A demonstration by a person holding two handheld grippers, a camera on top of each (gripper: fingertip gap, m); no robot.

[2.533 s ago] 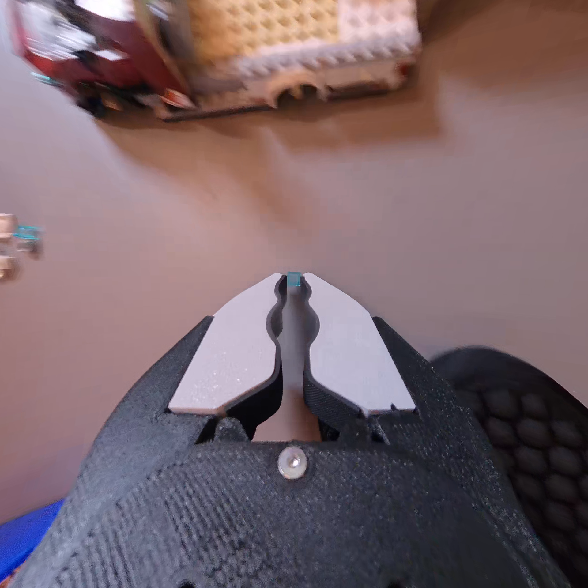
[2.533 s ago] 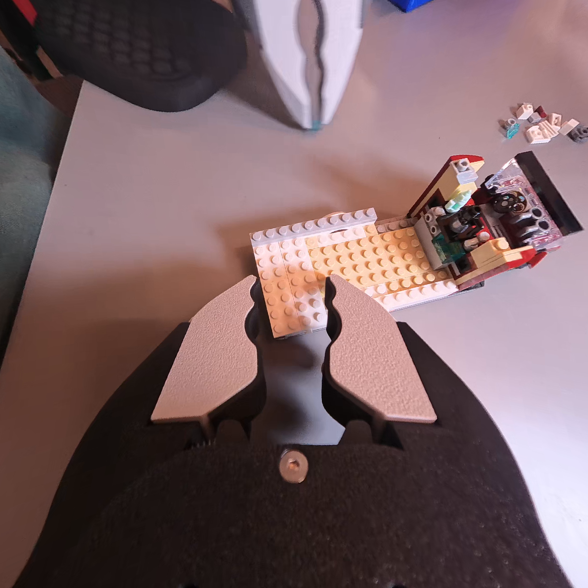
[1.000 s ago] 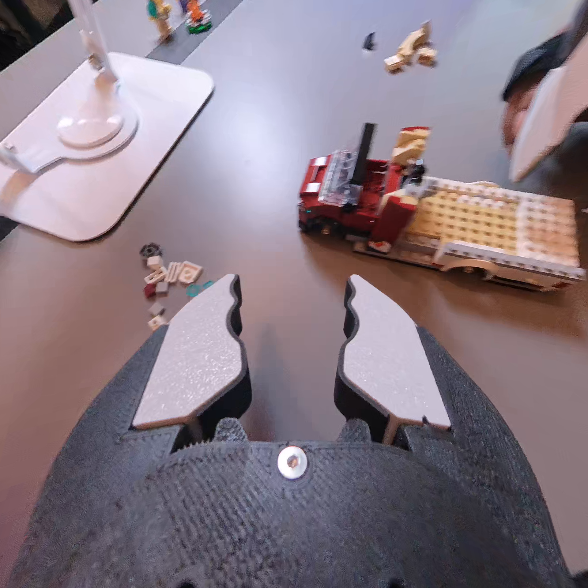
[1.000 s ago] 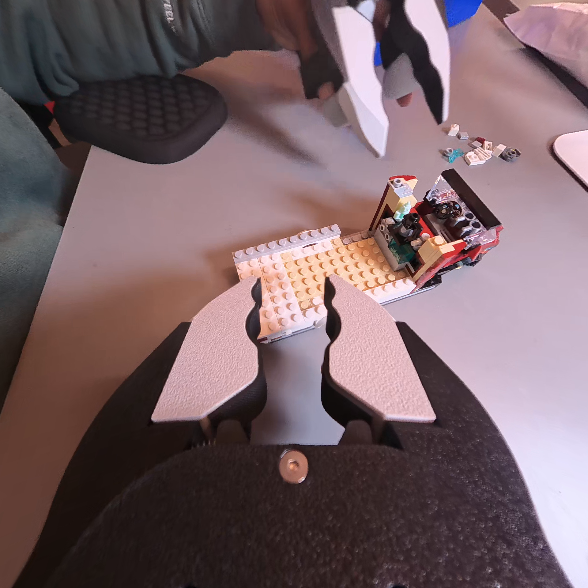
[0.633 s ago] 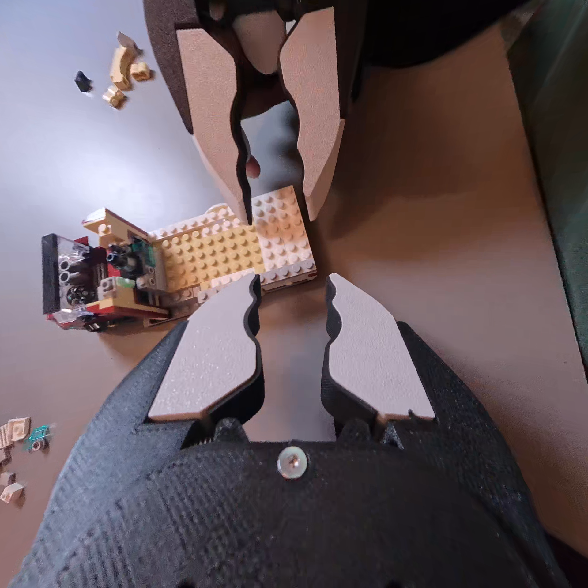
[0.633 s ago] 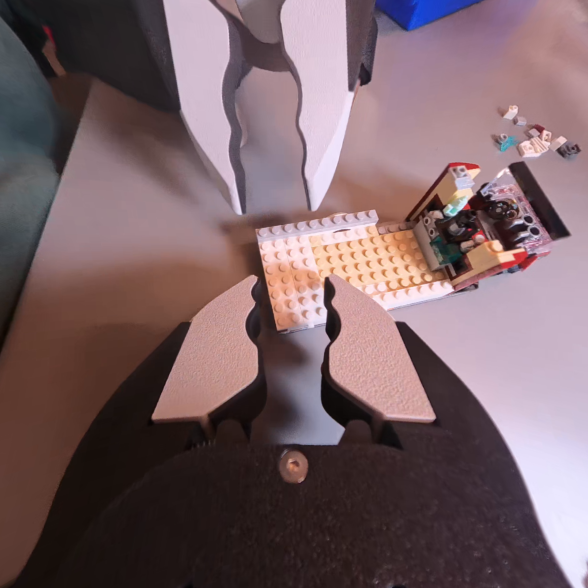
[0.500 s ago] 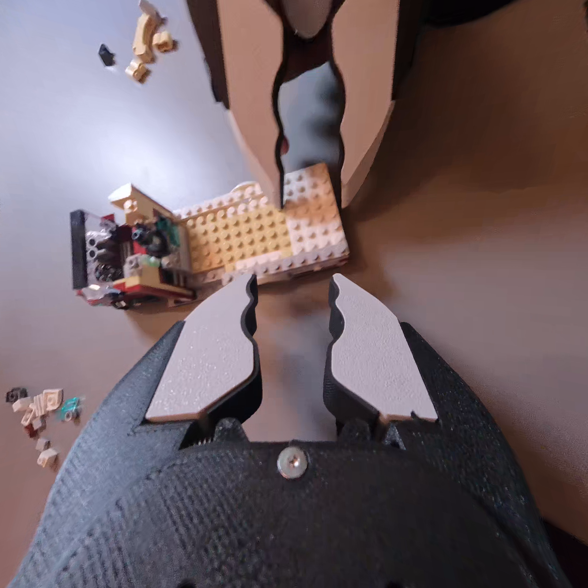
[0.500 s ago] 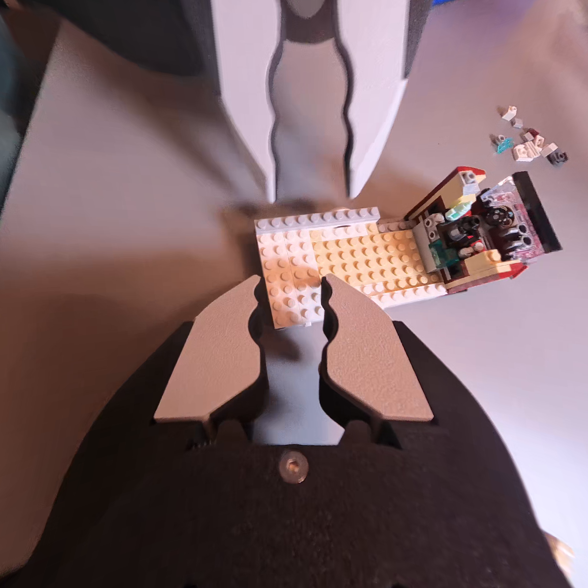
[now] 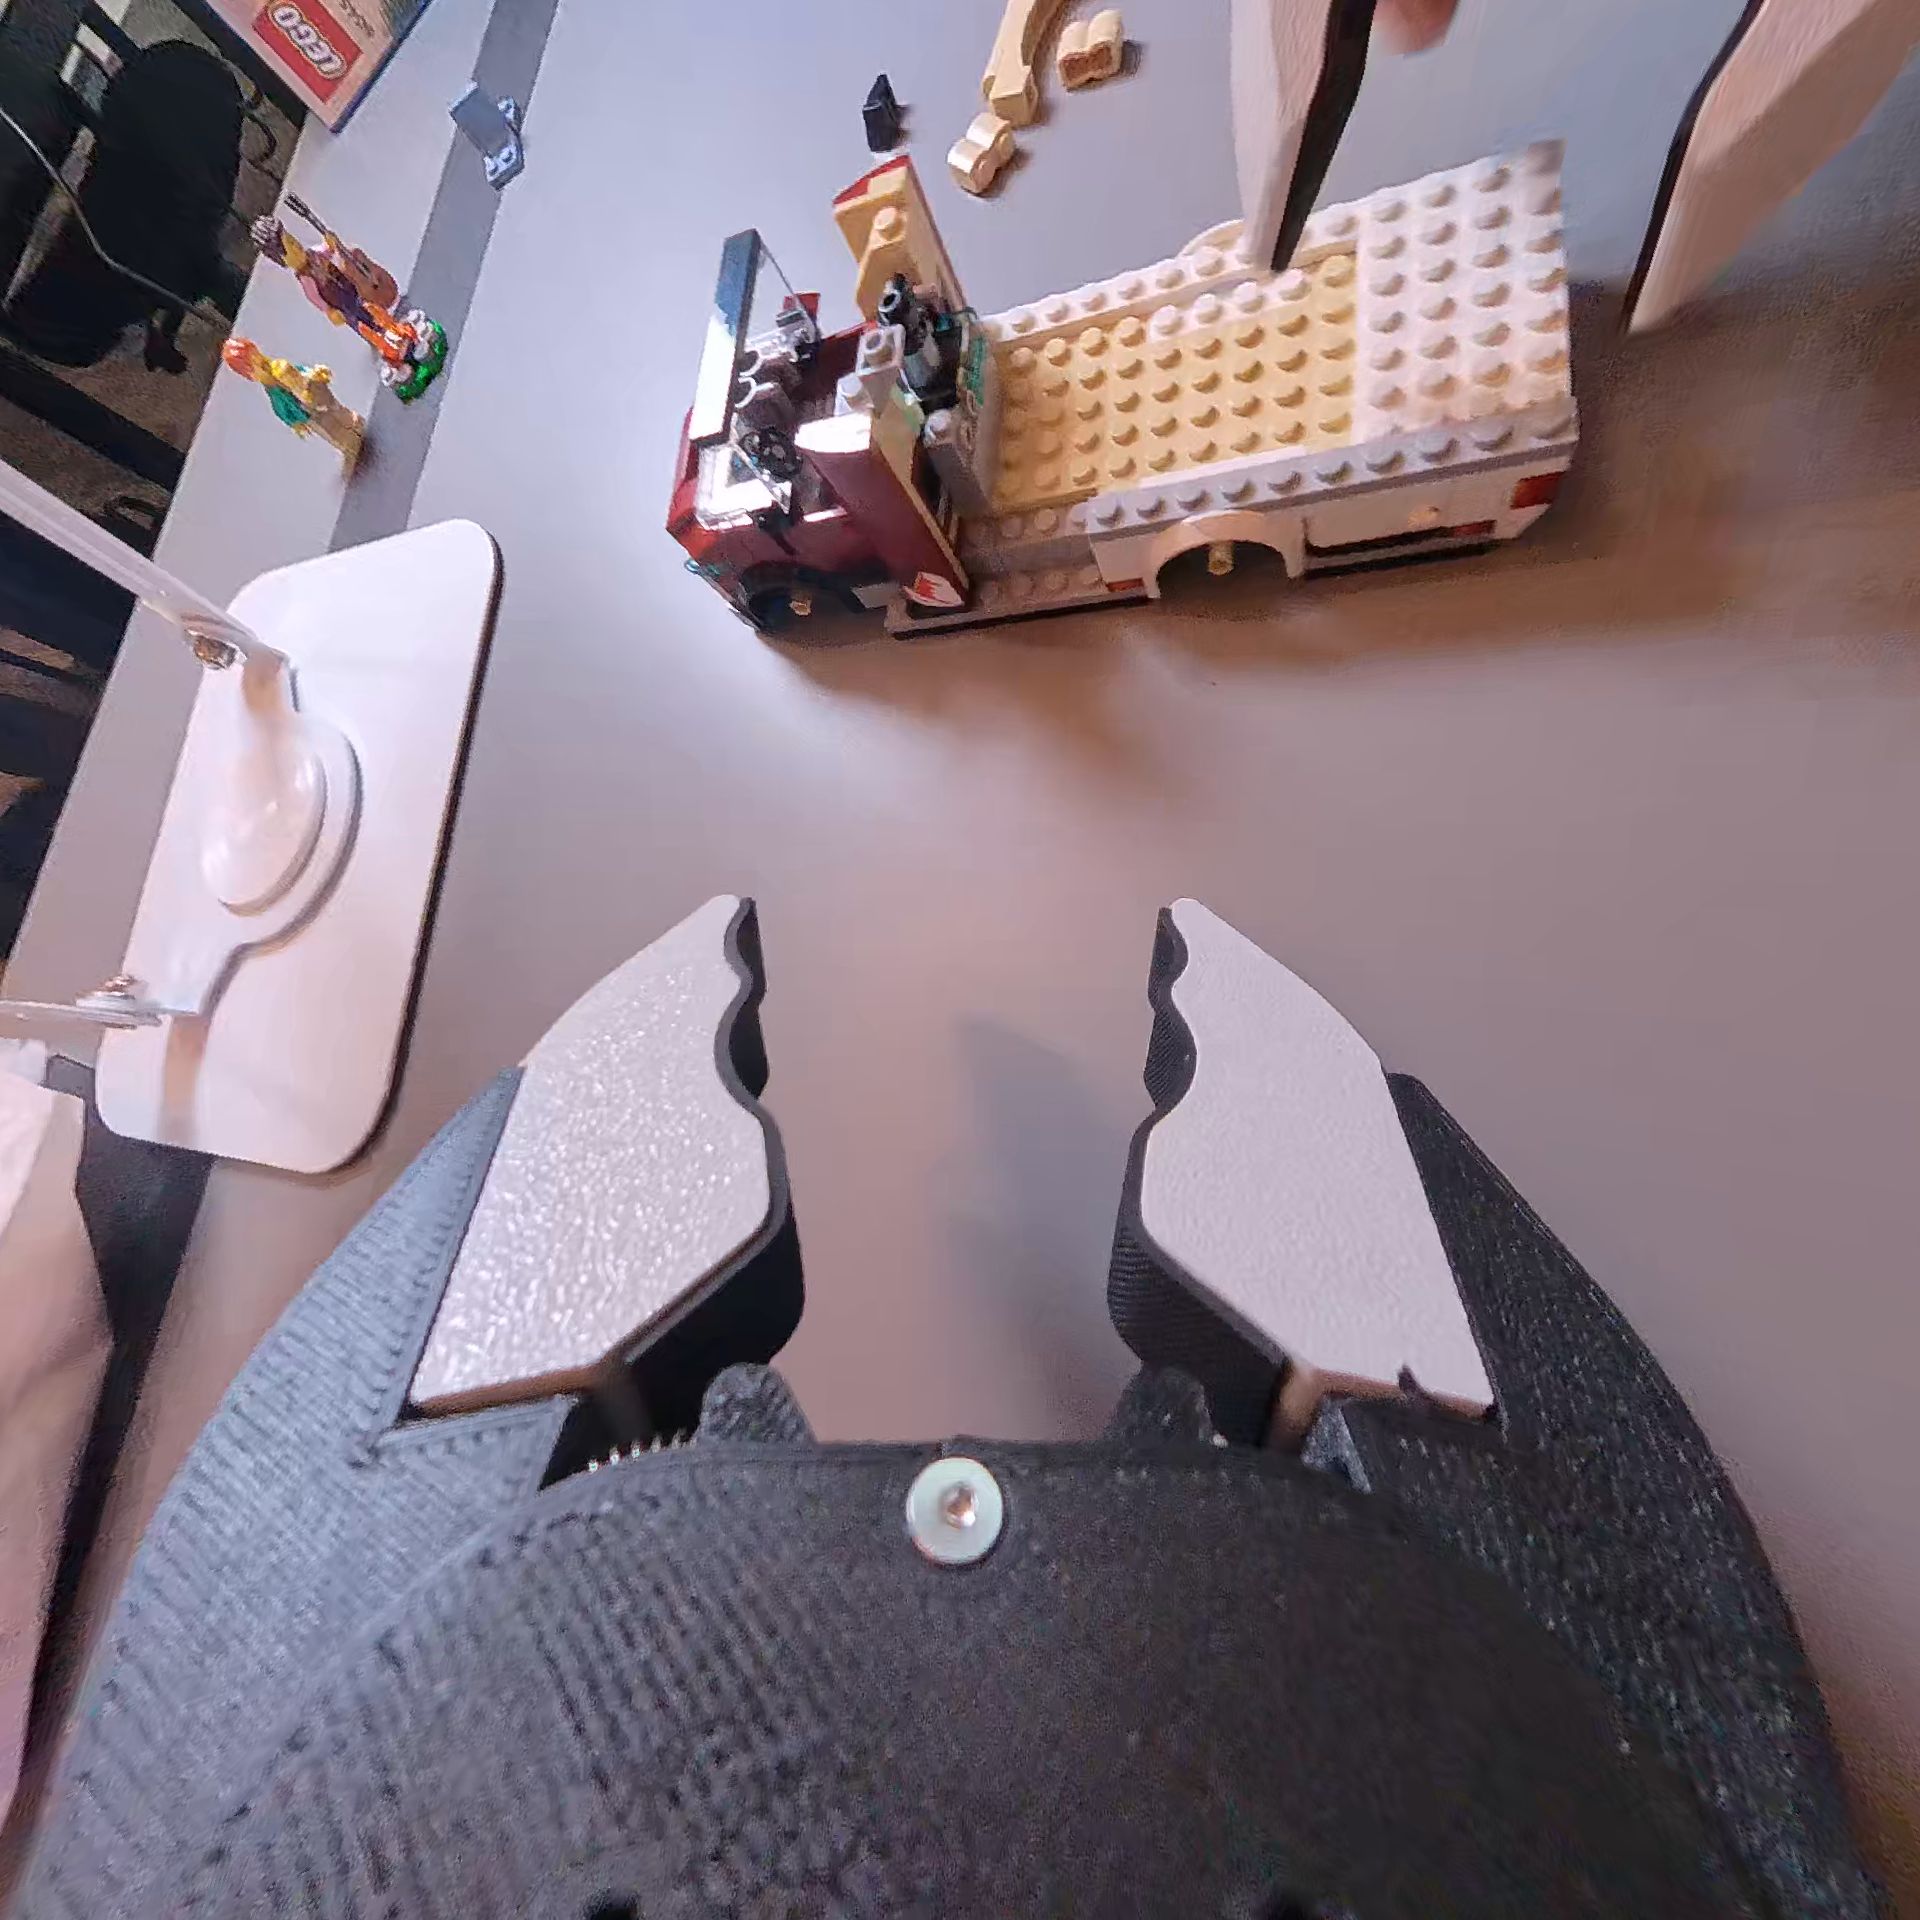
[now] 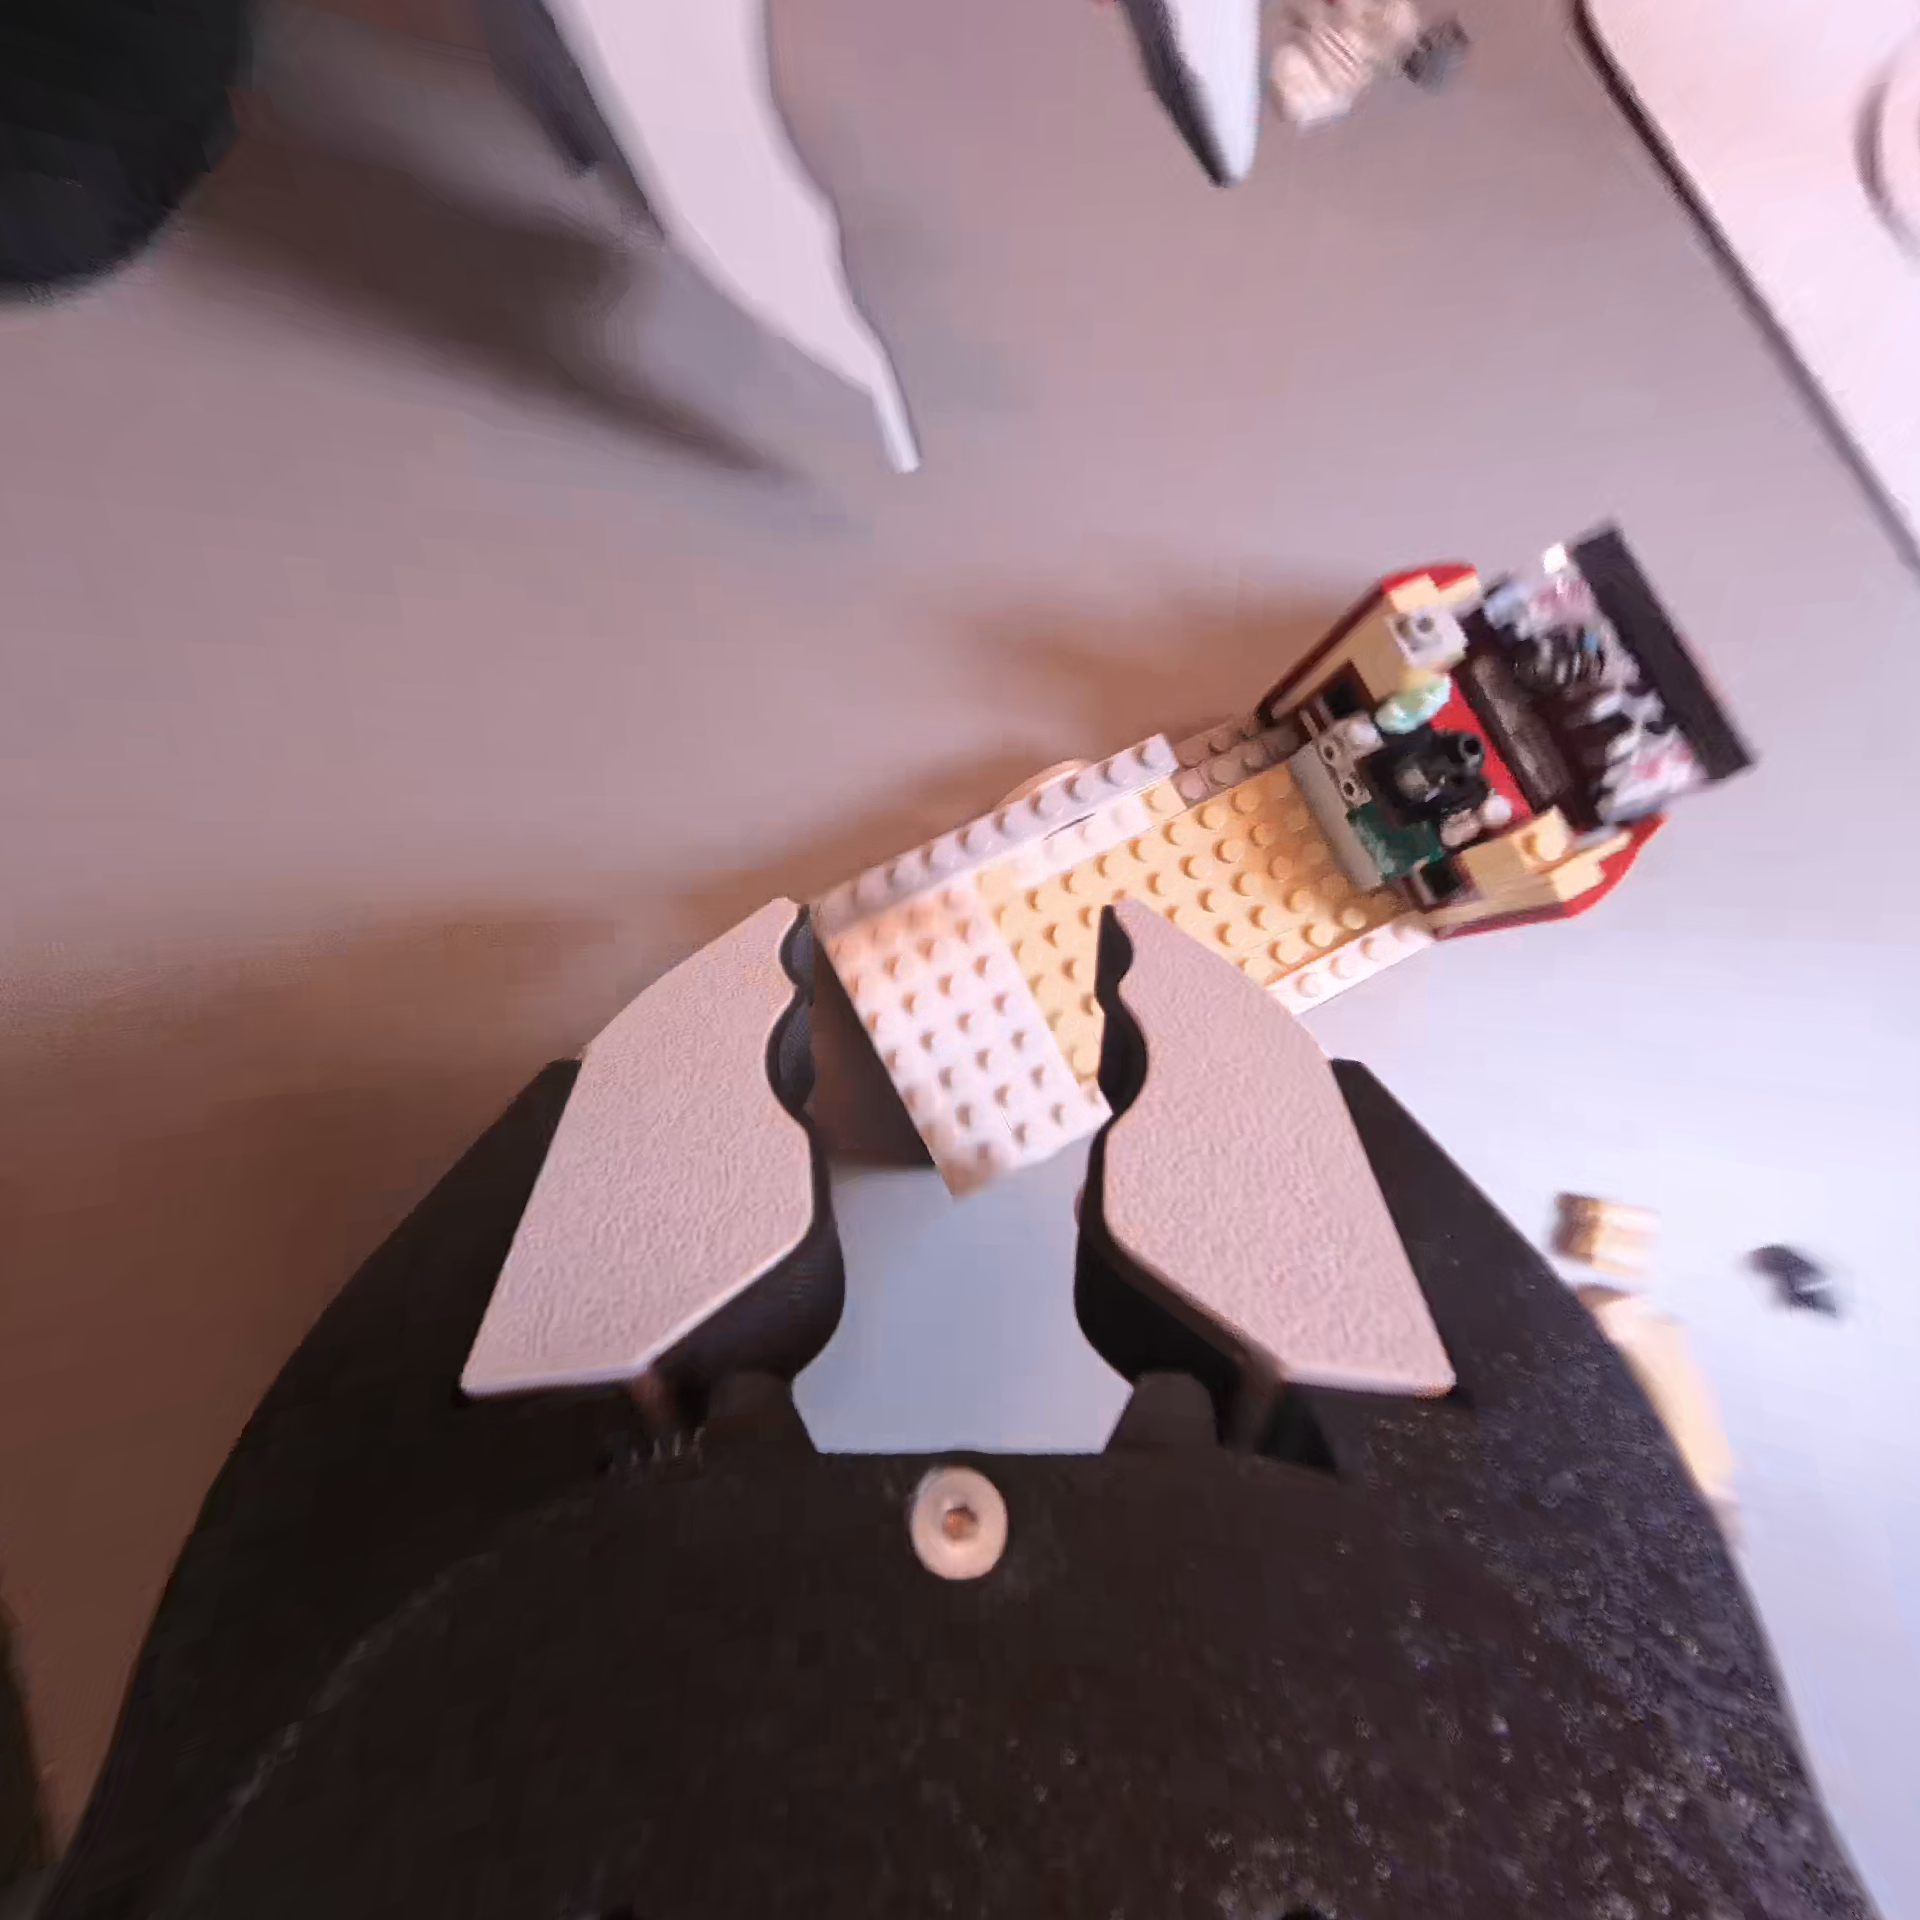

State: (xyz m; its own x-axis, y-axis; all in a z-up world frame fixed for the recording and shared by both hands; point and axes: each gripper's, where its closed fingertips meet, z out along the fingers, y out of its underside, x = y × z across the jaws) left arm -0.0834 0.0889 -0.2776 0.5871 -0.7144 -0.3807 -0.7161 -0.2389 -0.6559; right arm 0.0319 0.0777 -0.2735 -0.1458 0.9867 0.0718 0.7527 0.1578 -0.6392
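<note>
In the left wrist view, the left tool [image 9: 956, 914] is spread wide and empty over bare bench [image 9: 1039, 779], well short of the toy truck [image 9: 1143, 395]. The truck stands on its wheels mid-bench. Its long axis runs across the view, with the red cab toward the bench edge that carries the white stand plate [image 9: 312, 831] and the studded flatbed toward the opposite edge. Loose tan bricks [image 9: 1018, 83] lie beyond it, and two small figures [image 9: 332, 281] stand near the stand-side edge.

In the right wrist view, the right tool [image 10: 956, 914] straddles the truck's white rear end. Its fingers are apart and seem not to clamp it. The truck runs diagonally away, cab farthest off. The picture is blurred.
</note>
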